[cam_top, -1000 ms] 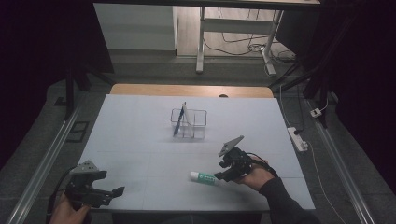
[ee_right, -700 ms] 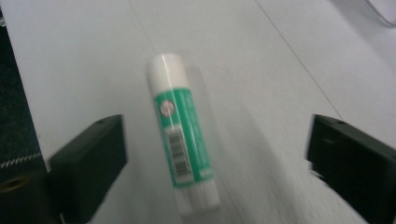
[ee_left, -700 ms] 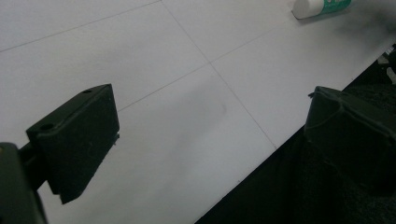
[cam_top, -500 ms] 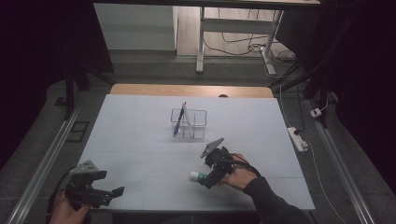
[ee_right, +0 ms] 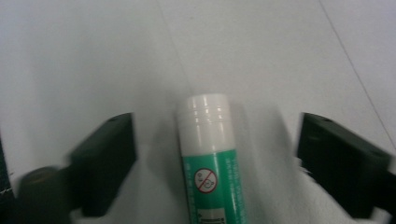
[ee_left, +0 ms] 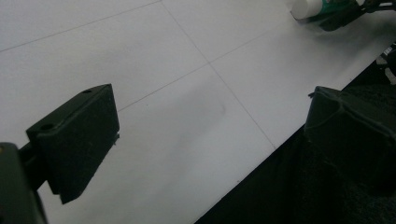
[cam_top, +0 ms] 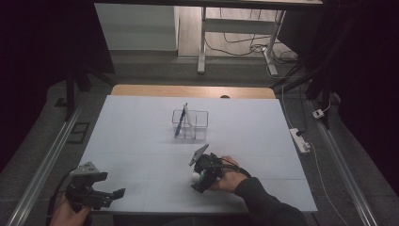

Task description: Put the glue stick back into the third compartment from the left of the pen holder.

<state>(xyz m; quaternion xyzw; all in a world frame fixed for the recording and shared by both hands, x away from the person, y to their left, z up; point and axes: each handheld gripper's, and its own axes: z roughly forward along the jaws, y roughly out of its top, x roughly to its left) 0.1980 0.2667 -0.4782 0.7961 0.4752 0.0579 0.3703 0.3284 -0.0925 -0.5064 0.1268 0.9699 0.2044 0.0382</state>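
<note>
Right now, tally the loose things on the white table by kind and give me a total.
Glue stick, green with a white cap, lying between the open right claw pads: 1
Clear organizer: 1
Dark pen leaning in the organizer: 1
Total: 3

Glue stick [ee_right: 210,158], organizer [cam_top: 190,123] on table [cam_top: 131,141]

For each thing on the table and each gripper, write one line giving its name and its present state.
Glue stick: lying flat on the table, cap on, between the right gripper's jaws, not gripped.
Right gripper: open, jaws just been closing, astride the glue stick.
Left gripper: open, holding nothing.
Clear organizer: upright.
Pen: standing tilted in the clear organizer.
</note>
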